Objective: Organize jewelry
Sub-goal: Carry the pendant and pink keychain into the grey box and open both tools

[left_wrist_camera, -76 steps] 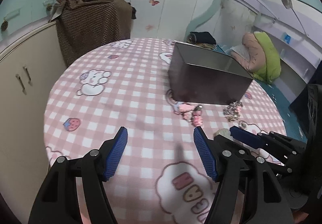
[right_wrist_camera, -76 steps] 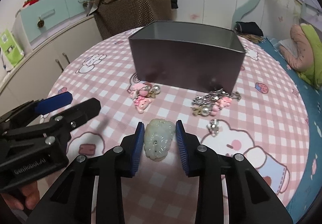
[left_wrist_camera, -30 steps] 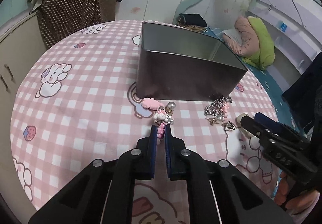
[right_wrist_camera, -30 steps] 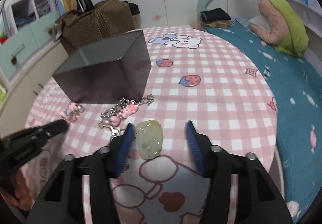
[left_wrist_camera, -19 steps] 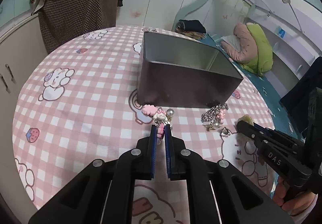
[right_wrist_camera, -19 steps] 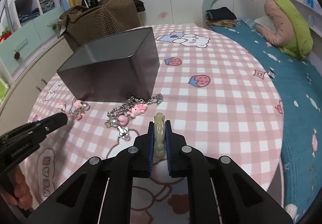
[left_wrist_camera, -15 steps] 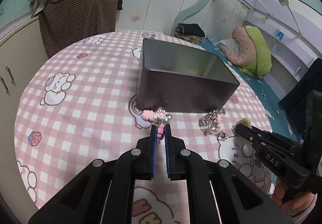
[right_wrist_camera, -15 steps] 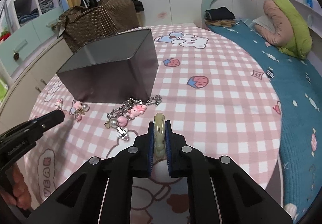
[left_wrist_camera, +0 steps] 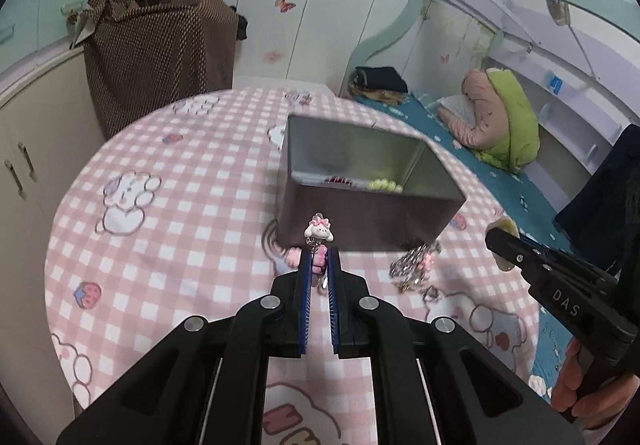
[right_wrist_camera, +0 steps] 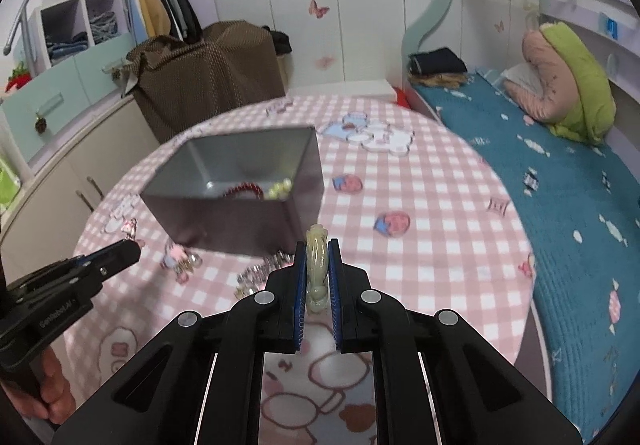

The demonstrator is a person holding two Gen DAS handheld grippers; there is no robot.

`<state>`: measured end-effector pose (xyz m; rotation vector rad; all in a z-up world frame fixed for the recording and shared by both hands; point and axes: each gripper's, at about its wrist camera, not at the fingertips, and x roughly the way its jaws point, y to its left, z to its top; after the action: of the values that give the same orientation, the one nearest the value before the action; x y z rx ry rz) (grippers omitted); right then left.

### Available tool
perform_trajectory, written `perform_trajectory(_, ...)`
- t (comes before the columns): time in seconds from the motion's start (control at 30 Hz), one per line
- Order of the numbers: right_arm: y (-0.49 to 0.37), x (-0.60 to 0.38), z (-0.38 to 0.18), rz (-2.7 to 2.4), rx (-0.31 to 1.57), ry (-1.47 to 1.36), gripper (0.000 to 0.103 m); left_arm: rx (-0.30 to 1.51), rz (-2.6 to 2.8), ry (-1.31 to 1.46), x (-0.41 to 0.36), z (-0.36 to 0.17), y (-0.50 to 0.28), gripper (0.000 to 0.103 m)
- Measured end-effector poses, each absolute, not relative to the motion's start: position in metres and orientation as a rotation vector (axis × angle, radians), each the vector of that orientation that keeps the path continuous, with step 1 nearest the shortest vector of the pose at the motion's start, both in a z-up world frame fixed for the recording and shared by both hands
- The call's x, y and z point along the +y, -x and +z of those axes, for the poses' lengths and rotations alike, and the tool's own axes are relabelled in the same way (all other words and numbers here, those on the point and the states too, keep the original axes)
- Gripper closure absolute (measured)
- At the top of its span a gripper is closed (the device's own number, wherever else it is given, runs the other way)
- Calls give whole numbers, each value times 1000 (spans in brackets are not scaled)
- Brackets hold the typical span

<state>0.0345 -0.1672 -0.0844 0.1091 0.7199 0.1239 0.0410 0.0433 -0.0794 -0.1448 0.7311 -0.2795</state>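
Observation:
My left gripper [left_wrist_camera: 319,259] is shut on a pink and white charm keychain [left_wrist_camera: 318,232] and holds it above the table, in front of the grey metal box [left_wrist_camera: 432,181]. My right gripper [right_wrist_camera: 317,251] is shut on a pale green jade pendant [right_wrist_camera: 317,265], also lifted, near the box [right_wrist_camera: 188,165]. The box holds a red bracelet [right_wrist_camera: 242,189] and pale green beads [right_wrist_camera: 280,187]. A silver chain with pink charms [left_wrist_camera: 416,261] and another pink charm [right_wrist_camera: 178,257] lie on the pink checked tablecloth [left_wrist_camera: 168,245] beside the box.
A brown dotted bag [left_wrist_camera: 160,57] stands behind the round table. A bed with a teal cover [right_wrist_camera: 540,173] and a green and pink cushion [right_wrist_camera: 568,77] lies to the right. Cabinets [left_wrist_camera: 24,173] stand to the left.
Both grippers have risen from the table with their items, so I now look down into the box. Earlier the right gripper closed on the pendant and the left on the charm.

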Motion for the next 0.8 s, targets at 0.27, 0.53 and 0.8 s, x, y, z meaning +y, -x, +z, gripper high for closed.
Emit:
perform_trajectory(0.27,-41,-162,-55,144,636,-104,92,639,-278,94,37,-52,-43,97)
perform_trajectory(0.53,-56,-152,-39,167,592,-96,92,581,-297,66,24,-33,-53,97)
perform_trajectory(0.8,-84,-139,-49,202,640,-93,92,596,-317,37,8,-34,-76,97)
